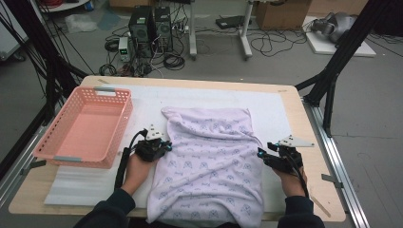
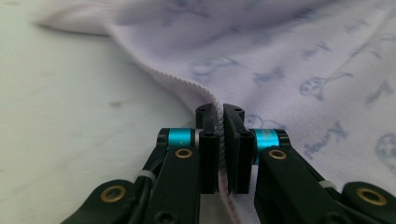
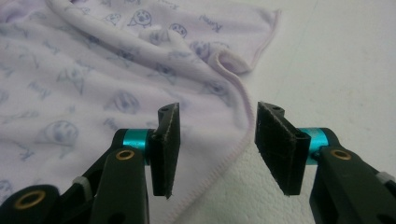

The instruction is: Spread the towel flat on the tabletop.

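Pale lilac printed fleece blanket (image 1: 209, 161) at frame centre, left gripper (image 2: 220, 116) clamped on its stitched hem, right gripper (image 3: 215, 123) parted — hem between the jaws, untouched — pink plastic basket (image 1: 71, 156) at left.

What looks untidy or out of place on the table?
The cloth lies rumpled, and its near end hangs over the table edge. In the right gripper view, its far corner curls over. The basket sits straight.
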The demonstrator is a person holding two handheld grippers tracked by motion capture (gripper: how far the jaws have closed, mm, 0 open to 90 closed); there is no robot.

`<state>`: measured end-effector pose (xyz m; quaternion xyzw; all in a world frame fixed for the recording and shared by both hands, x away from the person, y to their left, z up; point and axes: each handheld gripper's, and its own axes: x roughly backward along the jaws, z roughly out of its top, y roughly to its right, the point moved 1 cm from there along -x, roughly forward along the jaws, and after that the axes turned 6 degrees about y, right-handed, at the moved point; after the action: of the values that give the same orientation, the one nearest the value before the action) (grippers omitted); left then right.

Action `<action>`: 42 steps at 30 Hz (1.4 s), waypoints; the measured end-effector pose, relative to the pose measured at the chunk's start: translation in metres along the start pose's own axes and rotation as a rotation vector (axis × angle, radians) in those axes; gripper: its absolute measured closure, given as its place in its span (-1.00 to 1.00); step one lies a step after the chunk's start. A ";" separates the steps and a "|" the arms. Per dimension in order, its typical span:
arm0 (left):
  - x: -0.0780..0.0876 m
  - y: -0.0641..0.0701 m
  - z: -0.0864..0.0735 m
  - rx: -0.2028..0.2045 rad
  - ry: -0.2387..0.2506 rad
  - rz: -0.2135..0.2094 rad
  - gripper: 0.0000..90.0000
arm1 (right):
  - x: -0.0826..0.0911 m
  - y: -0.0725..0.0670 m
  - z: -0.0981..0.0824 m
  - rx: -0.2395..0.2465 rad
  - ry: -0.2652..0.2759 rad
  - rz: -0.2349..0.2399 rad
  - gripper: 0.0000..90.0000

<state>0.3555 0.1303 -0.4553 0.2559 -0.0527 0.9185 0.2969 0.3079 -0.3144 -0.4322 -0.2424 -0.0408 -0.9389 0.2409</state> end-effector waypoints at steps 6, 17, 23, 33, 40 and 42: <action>0.001 -0.023 0.000 0.101 0.026 0.035 0.89 | -0.014 -0.007 -0.009 -0.041 -0.038 0.041 0.01; -0.015 -0.050 0.022 0.206 0.064 0.102 0.89 | -0.051 -0.018 0.003 0.140 -0.121 -0.007 0.96; -0.023 -0.042 0.030 0.151 0.101 0.063 0.66 | -0.069 -0.001 0.014 0.091 -0.078 -0.133 0.96; 0.004 -0.034 0.015 0.097 0.089 -0.016 0.01 | -0.037 0.003 0.015 0.028 0.026 -0.085 0.43; 0.030 -0.021 0.003 0.075 0.089 -0.046 -0.07 | -0.006 -0.002 0.001 -0.008 0.060 -0.040 0.07; 0.038 -0.017 -0.002 0.078 0.100 -0.051 -0.08 | 0.001 -0.005 -0.004 -0.014 0.054 -0.032 0.01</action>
<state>0.3382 0.1643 -0.4386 0.2221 0.0044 0.9236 0.3123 0.3034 -0.3109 -0.4349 -0.2180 -0.0316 -0.9491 0.2251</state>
